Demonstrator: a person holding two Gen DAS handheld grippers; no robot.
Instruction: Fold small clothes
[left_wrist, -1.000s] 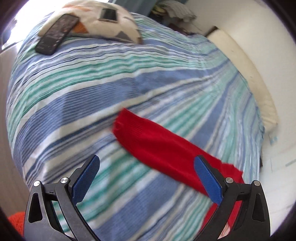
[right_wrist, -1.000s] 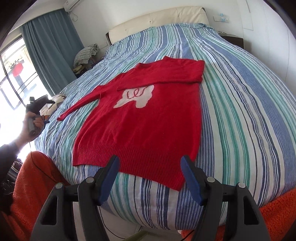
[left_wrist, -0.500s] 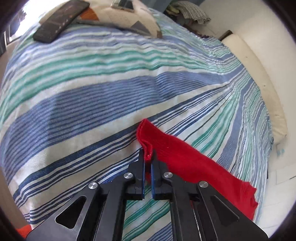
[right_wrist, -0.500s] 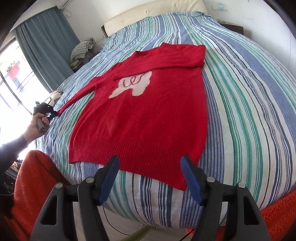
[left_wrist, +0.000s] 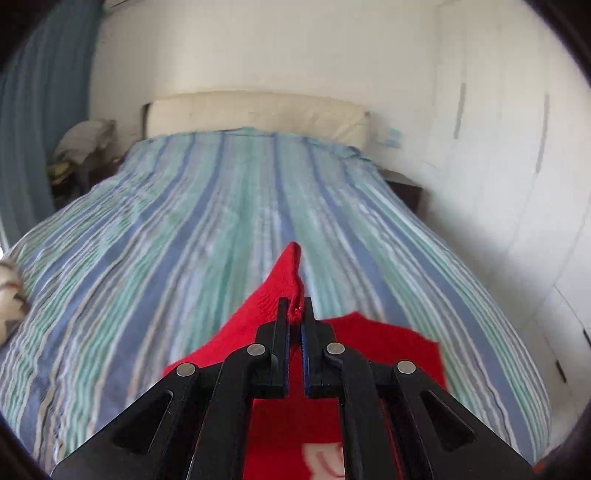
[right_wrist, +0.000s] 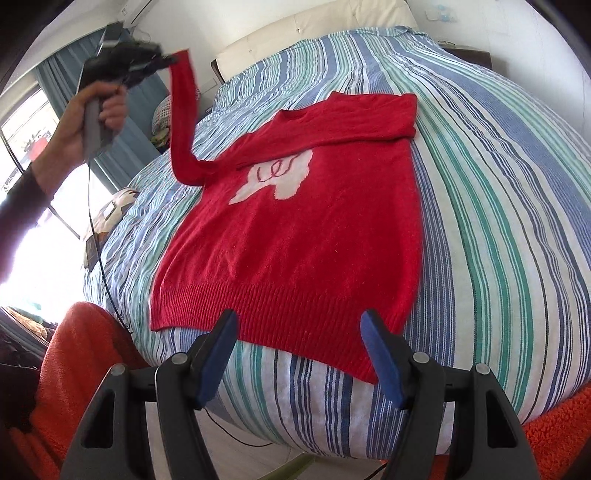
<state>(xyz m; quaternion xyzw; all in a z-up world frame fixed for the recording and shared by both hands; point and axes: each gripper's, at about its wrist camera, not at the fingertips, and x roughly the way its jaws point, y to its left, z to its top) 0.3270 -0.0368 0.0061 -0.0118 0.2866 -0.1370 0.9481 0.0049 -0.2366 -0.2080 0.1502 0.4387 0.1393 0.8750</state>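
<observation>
- One striped bed fills both views, its cream headboard at the far end; every place below is given from the bed.
- Spread flat across the bed's near half lies the red sweater, hem at the near edge, neckline toward the headboard, white motif on the chest.
- One sleeve already lies folded across the chest just below the neckline.
- Raised well above the bed's window side, the other sleeve hangs by its cuff from the left gripper, whose fingers are pressed together on the knit.
- Hovering just off the bed's near edge, close to the hem, the right gripper has its blue-padded fingers spread apart and holds nothing.
- Step in hand, as I judge it: folding in the second sleeve.
- Next move likely calls for carrying the cuff across the chest, laying it flat over the first sleeve, then letting go; the right gripper seems placed to take the hem afterwards.
</observation>
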